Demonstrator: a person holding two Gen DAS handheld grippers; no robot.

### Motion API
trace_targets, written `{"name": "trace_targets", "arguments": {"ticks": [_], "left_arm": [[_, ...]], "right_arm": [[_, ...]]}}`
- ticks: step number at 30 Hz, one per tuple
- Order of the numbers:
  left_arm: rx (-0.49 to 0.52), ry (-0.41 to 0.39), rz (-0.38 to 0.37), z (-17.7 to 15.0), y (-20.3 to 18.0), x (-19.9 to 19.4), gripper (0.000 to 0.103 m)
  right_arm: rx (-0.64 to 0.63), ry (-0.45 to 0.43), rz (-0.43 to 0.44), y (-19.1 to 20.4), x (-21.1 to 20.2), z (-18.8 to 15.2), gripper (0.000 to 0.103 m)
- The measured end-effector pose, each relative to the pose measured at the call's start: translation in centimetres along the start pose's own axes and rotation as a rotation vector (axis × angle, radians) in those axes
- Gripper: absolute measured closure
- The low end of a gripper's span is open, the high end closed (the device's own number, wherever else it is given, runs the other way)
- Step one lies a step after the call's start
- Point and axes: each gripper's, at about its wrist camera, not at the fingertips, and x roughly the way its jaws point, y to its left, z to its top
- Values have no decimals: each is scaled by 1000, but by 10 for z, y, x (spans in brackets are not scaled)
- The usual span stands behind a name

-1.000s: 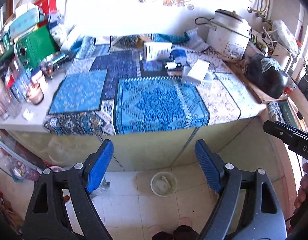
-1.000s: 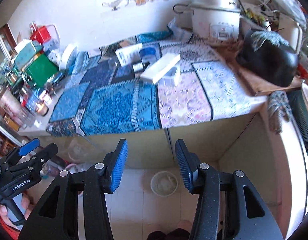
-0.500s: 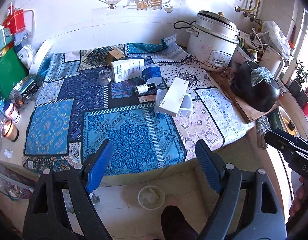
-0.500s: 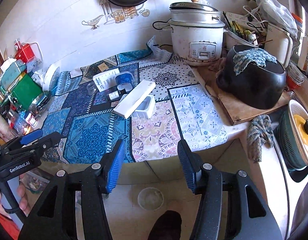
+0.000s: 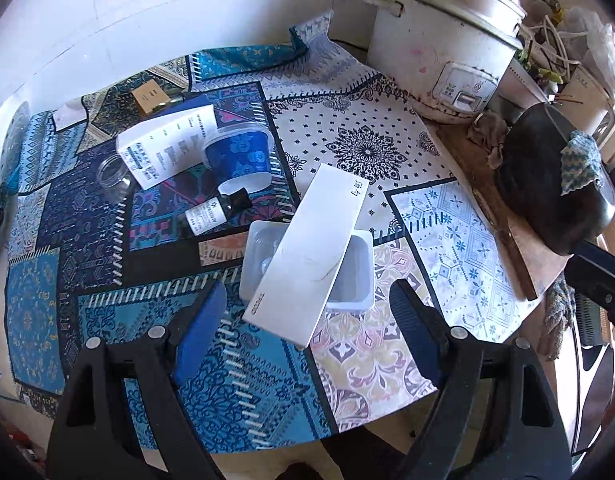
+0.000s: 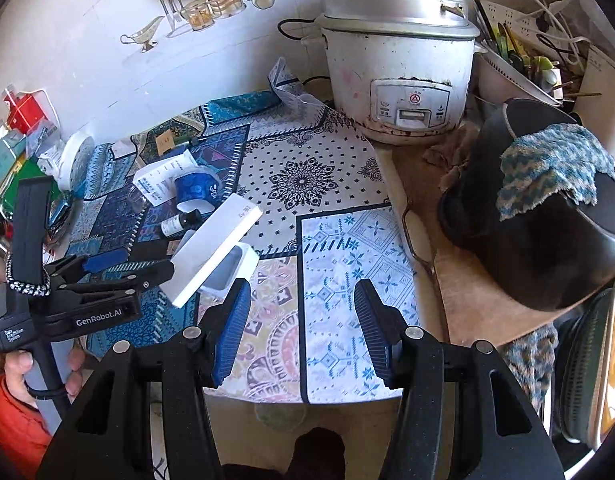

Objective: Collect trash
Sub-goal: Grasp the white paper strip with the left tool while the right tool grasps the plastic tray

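A long white box [image 5: 307,252] lies tilted across a white plastic tray [image 5: 357,276] on the patterned cloth [image 5: 359,152]. Behind them lie a small dark bottle [image 5: 213,214], a blue cup [image 5: 239,154] on its side, a white carton [image 5: 167,146], a clear jar [image 5: 111,172] and a small brown box [image 5: 147,98]. My left gripper [image 5: 309,332] is open, just in front of the white box's near end. My right gripper [image 6: 303,332] is open over the cloth's front right part; the white box [image 6: 213,248] is to its left, beside the left gripper [image 6: 123,270].
A white rice cooker [image 6: 399,64] stands at the back right. A black pot [image 6: 547,232] with a blue cloth on it sits on a wooden board [image 6: 467,300] at the right. Clutter fills the left counter end [image 6: 23,140]. The counter's front edge is just below my grippers.
Both grippers have risen from floor level and moved in over the counter. The left gripper has closed in on the white box and tray. Both stay open.
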Motion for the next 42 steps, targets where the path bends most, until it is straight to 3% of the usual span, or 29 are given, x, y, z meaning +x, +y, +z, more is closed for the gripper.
{"name": "trace_targets", "arguments": {"ticks": [11, 12, 15, 17, 20, 25, 32, 42], "left_arm": [[105, 126, 31, 31, -13, 75, 20], [105, 135, 31, 32, -12, 79, 22], [93, 164, -5, 34, -9, 89, 43], [83, 166, -25, 35, -8, 92, 49], [74, 149, -78, 35, -6, 87, 53], [27, 94, -80, 33, 10, 60, 53], [-97, 38, -4, 9, 66, 13, 53], [-296, 48, 99, -46, 124, -12, 53]], "right_arm": [[18, 145, 75, -20, 67, 25, 53], [20, 157, 83, -20, 72, 27, 53], [23, 186, 96, -17, 81, 27, 53], [24, 197, 97, -15, 87, 28, 53], [15, 221, 117, -10, 97, 27, 53], [-57, 247, 141, 13, 113, 31, 45], [-218, 243, 232, 63, 138, 50, 27], [-439, 382, 308, 124, 193, 58, 27]]}}
